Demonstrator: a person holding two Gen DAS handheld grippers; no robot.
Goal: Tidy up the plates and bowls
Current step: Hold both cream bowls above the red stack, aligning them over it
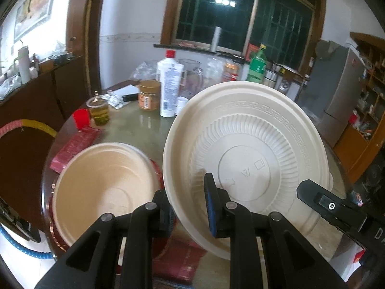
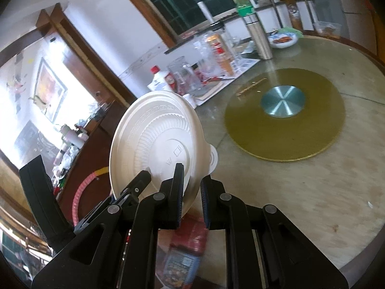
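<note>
A cream plastic plate (image 1: 245, 144) stands tilted on edge above the table, its ribbed underside toward both cameras. My left gripper (image 1: 185, 187) is shut on its lower left rim, one finger on each face. In the right wrist view my right gripper (image 2: 192, 175) is shut on the lower rim of the same plate (image 2: 156, 132). A finger (image 1: 310, 192) of the right gripper shows at the plate's right edge, and a finger (image 2: 142, 180) of the left gripper shows against the plate. A second cream rim (image 2: 213, 156) peeks out behind the plate. A cream bowl (image 1: 103, 187) sits upright to the left on a round red thing.
Bottles, jars and a red cup (image 1: 80, 118) crowd the far side of the round table (image 2: 312, 192). A gold turntable disc (image 2: 284, 115) with a steel hub lies at its centre, with a steel flask (image 2: 259, 36) and a dish of food (image 2: 282, 39) beyond. Red packets (image 1: 74, 144) lie near the bowl.
</note>
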